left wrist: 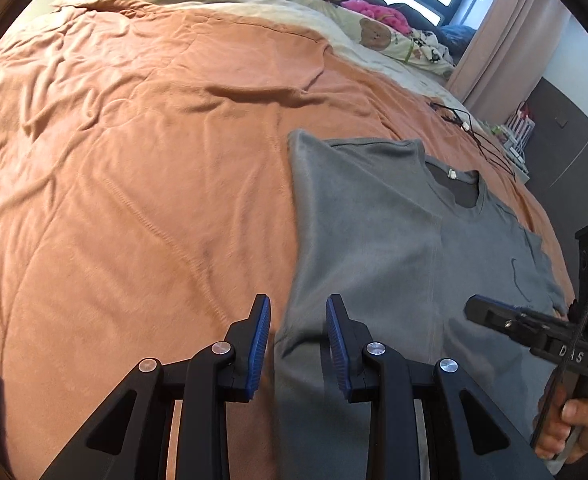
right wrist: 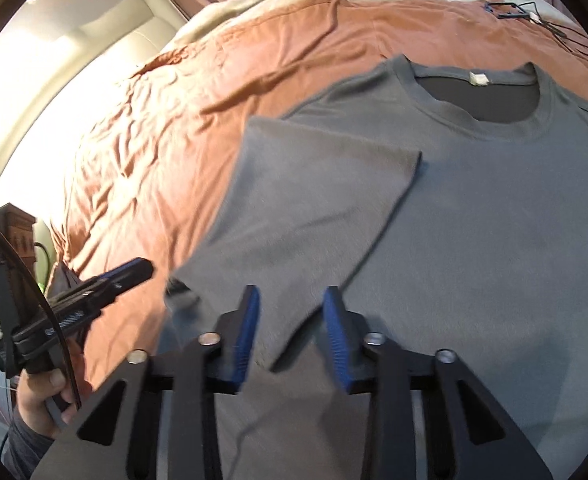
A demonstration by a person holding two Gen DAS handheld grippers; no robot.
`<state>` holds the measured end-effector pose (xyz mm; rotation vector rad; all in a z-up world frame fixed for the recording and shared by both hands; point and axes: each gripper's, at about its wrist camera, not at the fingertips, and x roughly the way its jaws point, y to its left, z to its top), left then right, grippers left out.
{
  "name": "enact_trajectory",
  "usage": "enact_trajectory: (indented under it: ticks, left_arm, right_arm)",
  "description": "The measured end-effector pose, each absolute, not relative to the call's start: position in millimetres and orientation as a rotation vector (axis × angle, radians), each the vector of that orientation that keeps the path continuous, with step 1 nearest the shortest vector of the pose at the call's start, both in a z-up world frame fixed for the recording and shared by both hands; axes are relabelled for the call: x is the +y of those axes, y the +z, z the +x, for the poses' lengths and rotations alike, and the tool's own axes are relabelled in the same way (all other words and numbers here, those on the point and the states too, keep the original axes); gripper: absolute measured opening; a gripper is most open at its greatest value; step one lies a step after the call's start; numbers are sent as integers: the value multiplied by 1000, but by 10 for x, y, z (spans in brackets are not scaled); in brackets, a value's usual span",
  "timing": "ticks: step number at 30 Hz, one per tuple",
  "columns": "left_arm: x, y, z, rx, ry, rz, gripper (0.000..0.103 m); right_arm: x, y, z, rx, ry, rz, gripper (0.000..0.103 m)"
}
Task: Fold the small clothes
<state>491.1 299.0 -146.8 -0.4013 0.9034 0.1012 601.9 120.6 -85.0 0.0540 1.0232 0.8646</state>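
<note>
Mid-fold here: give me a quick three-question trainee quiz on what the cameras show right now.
1. True or false: one side of the grey T-shirt is already folded over its front.
2. What does the left gripper hold? A) the shirt's edge B) nothing C) a cable
3. Fill in: the white label sits inside the shirt's ____.

Key: 1 true; 2 B; 3 neckline.

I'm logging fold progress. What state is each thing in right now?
Grey T-shirt: flat on the bed, front up, one side folded in over the chest.
Left hand-held gripper: jaws apart, nothing between the pads.
Right hand-held gripper: jaws apart above the folded side, gripping nothing.
Orange blanket: spread, wrinkled.
Black cable: lying loose beyond the shirt.
</note>
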Motion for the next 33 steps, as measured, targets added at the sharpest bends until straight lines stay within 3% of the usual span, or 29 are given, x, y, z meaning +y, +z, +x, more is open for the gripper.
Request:
enact_trajectory:
  ticks: [3, 11, 19, 31, 33]
  left_arm:
    - [2959, -1522, 5044, 913, 74, -421, 14]
    - [2861, -1692, 5156, 952, -5, -461, 6]
    - [2911, -1887, 5046, 1034, 19, -492, 4]
    - [2818, -1562, 4752, 1041, 98, -431, 5]
    - [2753, -1469, 4678, 1039, 96, -427, 9]
  right_arm:
    - [1224, -936, 6077, 1028, 883, 74, 16]
    - [1310, -1181, 6198, 1077, 961, 108, 15]
    - [1433, -1375, 6123, 1142, 965, 8, 14]
    - [1048, -1065, 5991, 1151, 878, -5, 14]
    - [922, -966, 5940, 1141, 844, -12, 14]
